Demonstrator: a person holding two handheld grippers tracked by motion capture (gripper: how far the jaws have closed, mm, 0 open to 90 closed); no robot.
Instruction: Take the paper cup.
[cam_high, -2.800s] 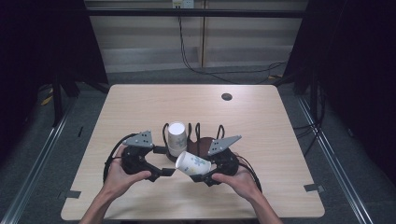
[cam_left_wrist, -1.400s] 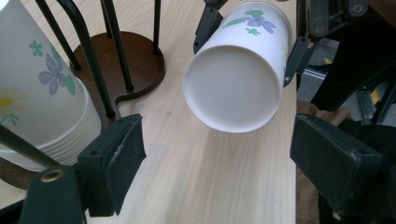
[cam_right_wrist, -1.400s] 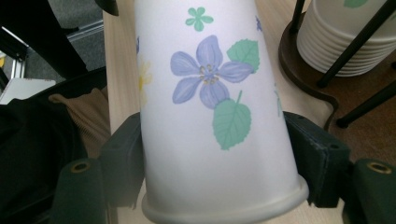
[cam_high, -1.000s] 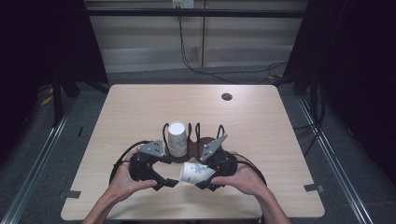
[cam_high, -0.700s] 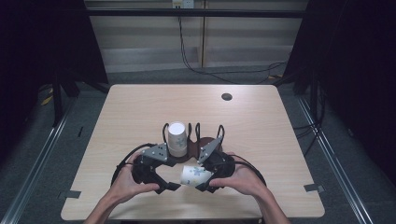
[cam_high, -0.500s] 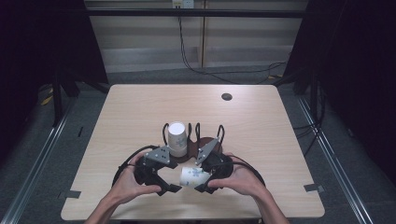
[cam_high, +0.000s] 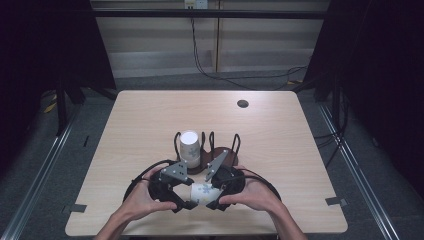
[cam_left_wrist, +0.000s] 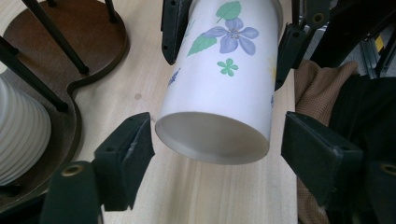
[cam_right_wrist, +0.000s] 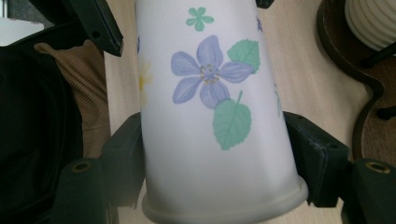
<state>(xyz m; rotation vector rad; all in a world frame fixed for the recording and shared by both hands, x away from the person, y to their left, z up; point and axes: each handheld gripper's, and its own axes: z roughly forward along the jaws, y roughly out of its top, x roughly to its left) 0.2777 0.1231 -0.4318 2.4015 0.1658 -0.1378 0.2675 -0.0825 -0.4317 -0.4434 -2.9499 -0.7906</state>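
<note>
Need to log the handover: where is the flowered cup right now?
In the high view the flowered cup lies sideways above the table's near edge, clamped by the right gripper, its base end between the left gripper jaws, just in front of the cup rack.

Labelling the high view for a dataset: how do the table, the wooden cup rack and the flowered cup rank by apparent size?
1. table
2. wooden cup rack
3. flowered cup, partly covered by the grippers, so less sure
</note>
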